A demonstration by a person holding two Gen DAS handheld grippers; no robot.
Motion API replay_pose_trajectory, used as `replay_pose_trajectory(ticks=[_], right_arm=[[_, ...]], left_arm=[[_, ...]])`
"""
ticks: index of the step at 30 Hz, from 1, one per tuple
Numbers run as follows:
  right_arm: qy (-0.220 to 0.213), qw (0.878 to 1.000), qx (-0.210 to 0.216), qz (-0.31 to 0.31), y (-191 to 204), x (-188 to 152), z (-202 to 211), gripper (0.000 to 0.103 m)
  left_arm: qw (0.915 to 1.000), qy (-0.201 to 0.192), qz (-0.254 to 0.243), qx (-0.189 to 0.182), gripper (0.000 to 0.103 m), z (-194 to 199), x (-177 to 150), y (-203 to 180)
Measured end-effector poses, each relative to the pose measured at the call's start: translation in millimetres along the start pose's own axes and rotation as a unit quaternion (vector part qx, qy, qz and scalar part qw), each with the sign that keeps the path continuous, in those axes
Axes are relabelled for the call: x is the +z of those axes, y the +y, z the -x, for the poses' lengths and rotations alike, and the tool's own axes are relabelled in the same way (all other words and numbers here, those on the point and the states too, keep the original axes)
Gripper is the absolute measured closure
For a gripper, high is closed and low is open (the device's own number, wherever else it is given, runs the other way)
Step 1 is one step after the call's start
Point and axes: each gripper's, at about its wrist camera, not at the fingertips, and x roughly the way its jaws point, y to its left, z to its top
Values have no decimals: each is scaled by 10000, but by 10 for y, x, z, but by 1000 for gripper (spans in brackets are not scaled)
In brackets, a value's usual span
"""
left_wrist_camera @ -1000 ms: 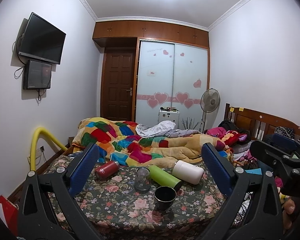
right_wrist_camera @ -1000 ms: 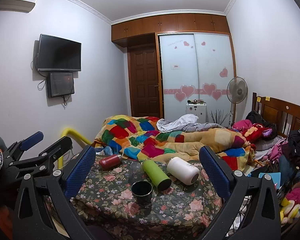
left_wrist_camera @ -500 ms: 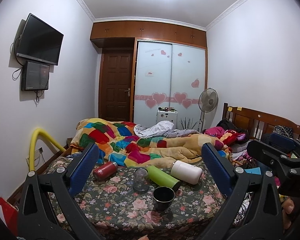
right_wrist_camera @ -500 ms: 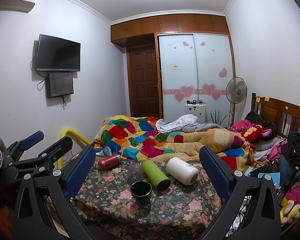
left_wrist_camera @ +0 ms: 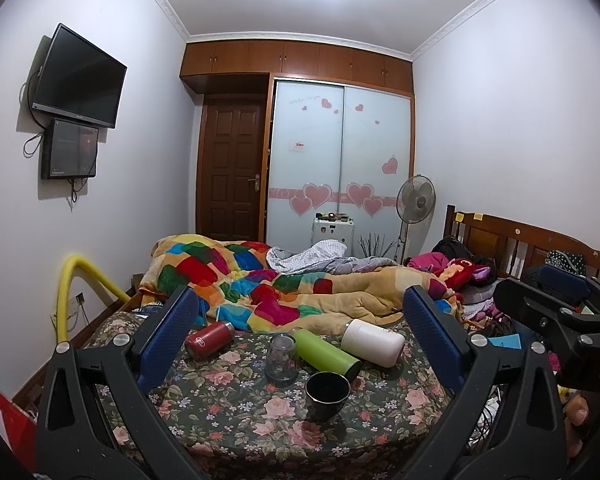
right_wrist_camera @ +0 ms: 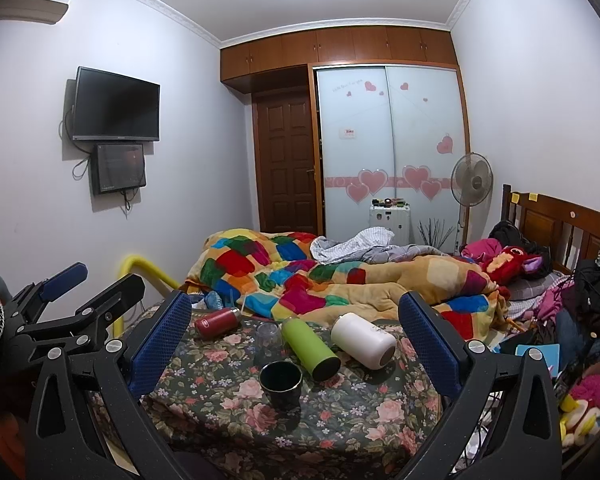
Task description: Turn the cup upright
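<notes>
Grippers, left gripper [left_wrist_camera: 300,336] and right gripper [right_wrist_camera: 296,332], hang spread wide and empty above the floral bedspread [left_wrist_camera: 236,408], where the clear glass cup [left_wrist_camera: 281,358] stands inverted, between red bottle [left_wrist_camera: 209,339] and green bottle [left_wrist_camera: 326,354].

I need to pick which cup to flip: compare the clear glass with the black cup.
The clear glass is see-through and appears to stand mouth down; the black cup is dark and stands mouth up. The glass sits farther back, beside the green bottle. Both rest on the floral cloth.
</notes>
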Motion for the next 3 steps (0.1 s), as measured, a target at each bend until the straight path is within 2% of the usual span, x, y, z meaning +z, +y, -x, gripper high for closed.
replay_pose_trajectory(ticks=[3], right_arm=[[34,10000,-8,5,0,-4,-9,0]], left_arm=[[10000,10,42,4,0,-21,-21,38]])
